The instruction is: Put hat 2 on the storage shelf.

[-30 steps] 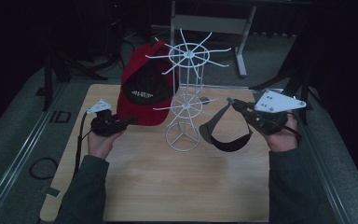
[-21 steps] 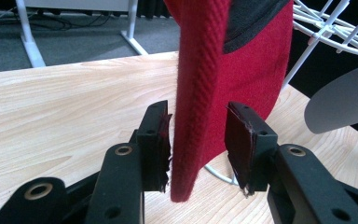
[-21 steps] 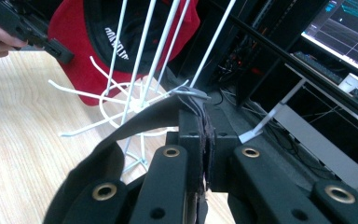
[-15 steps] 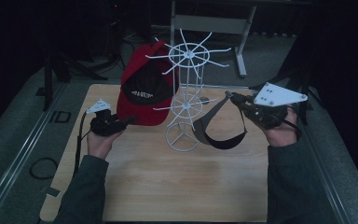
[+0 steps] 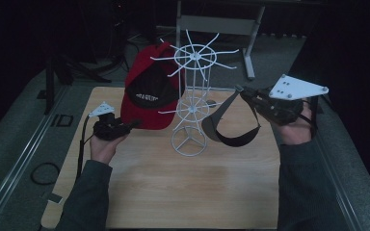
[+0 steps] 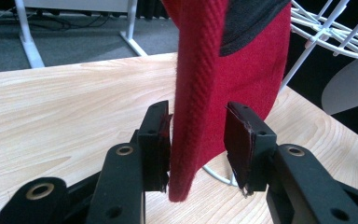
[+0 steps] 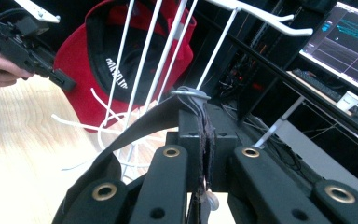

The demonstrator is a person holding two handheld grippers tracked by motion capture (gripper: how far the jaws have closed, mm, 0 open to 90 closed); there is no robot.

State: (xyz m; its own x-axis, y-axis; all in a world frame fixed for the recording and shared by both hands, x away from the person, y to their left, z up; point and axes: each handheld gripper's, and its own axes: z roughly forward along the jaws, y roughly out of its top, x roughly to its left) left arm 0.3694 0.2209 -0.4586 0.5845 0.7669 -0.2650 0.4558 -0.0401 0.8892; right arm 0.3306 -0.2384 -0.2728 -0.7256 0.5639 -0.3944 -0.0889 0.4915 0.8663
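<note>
Grey fabric visor with a curved dark brim [image 5: 231, 126] hangs at centre right of the high view, clamped by its strap in my right gripper [image 5: 244, 92]. Step, as I judge it: hanging it on the white wire spinner rack [image 5: 191, 101]. Next: loop the strap over a free prong; the spokes crowd the approach. Left gripper [image 6: 198, 144] jaws apart, straddling the red cotton cap's [image 5: 150, 94] brim, left of the rack.
</note>
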